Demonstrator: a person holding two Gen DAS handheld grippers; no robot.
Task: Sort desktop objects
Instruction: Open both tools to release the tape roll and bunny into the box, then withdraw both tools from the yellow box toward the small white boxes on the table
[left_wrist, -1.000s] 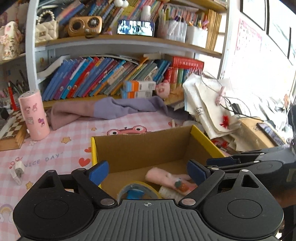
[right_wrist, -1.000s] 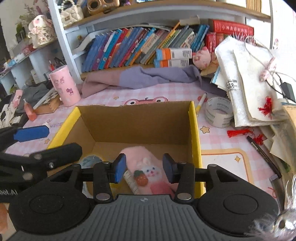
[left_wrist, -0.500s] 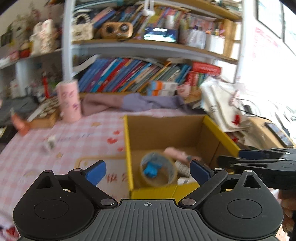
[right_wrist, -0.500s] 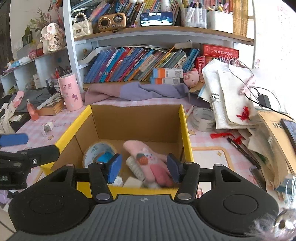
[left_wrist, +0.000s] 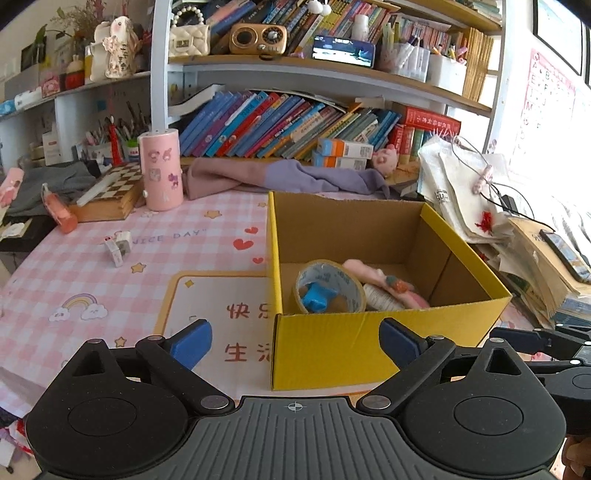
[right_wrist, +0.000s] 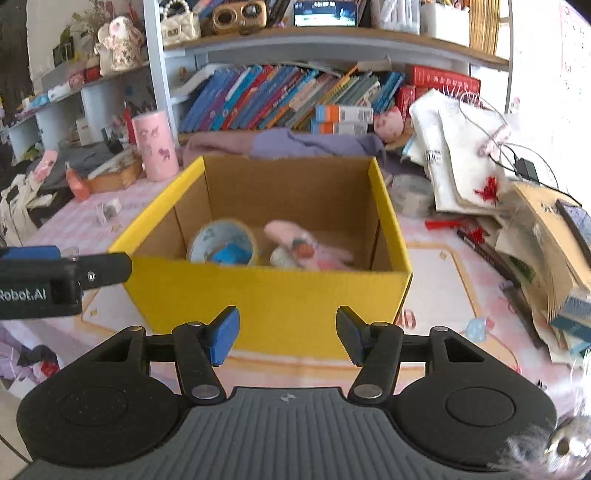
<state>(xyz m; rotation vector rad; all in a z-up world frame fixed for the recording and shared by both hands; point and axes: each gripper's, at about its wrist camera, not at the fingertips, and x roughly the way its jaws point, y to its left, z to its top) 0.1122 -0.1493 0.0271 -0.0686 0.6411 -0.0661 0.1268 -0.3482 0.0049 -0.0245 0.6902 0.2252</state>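
Ahead of your right gripper (right_wrist: 286, 338), whose empty jaws are opening, the yellow box (right_wrist: 273, 291) already holds a tape roll (right_wrist: 221, 242) and pink pouch (right_wrist: 306, 249). Your left gripper (left_wrist: 295, 343) gapes empty too; beyond its left finger, the small eraser (left_wrist: 118, 247) waits unsorted.

Each wrist camera sat behind its own gripper and looked forward and downward over the desk toward the bookshelf. Both views shared the yellow box (left_wrist: 373, 343) (right_wrist: 273, 295) at close range: right of centre in the left view, centred in the right view.
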